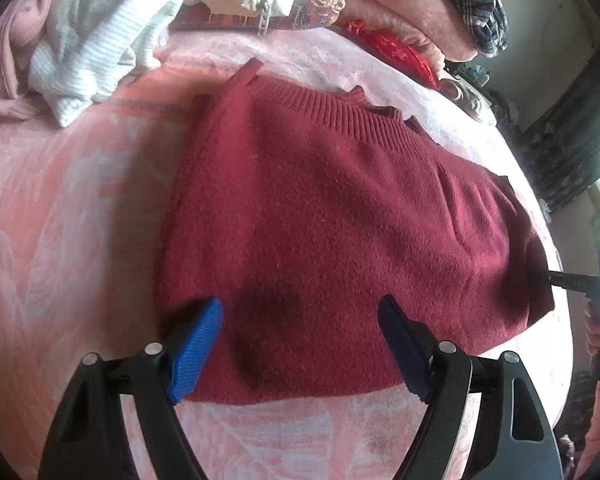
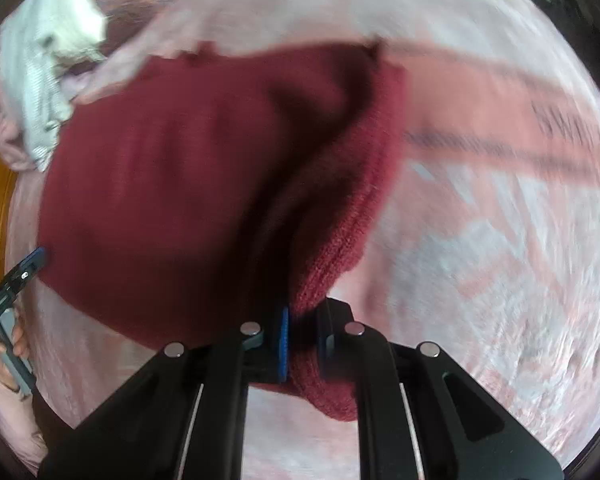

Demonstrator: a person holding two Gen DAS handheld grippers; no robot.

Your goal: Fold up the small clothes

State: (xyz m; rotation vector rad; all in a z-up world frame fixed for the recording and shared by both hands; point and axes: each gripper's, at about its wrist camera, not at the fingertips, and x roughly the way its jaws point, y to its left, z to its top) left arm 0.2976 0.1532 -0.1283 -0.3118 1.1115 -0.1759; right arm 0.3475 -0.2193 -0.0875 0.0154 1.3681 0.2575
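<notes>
Folding is being started on the maroon knit sweater (image 1: 340, 216), spread flat on the pink bedspread (image 1: 68, 216). Its ribbed edge is being pinched w/ the right claw (image 2: 302, 344), clamped tight; left claw (image 1: 300, 344) is being held apart over the near hem. Next move, probably: edge being carried across w/o bunching.

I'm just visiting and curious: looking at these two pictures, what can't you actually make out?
- Right wrist view: motion blur smears the blanket pattern.
- Right wrist view: the sweater fold hides the right claw pads' contact.
- Left wrist view: the sweater's right edge runs into the dark rim; window glare washes out that side.
- Left wrist view: the left claw covers the near hem.
</notes>
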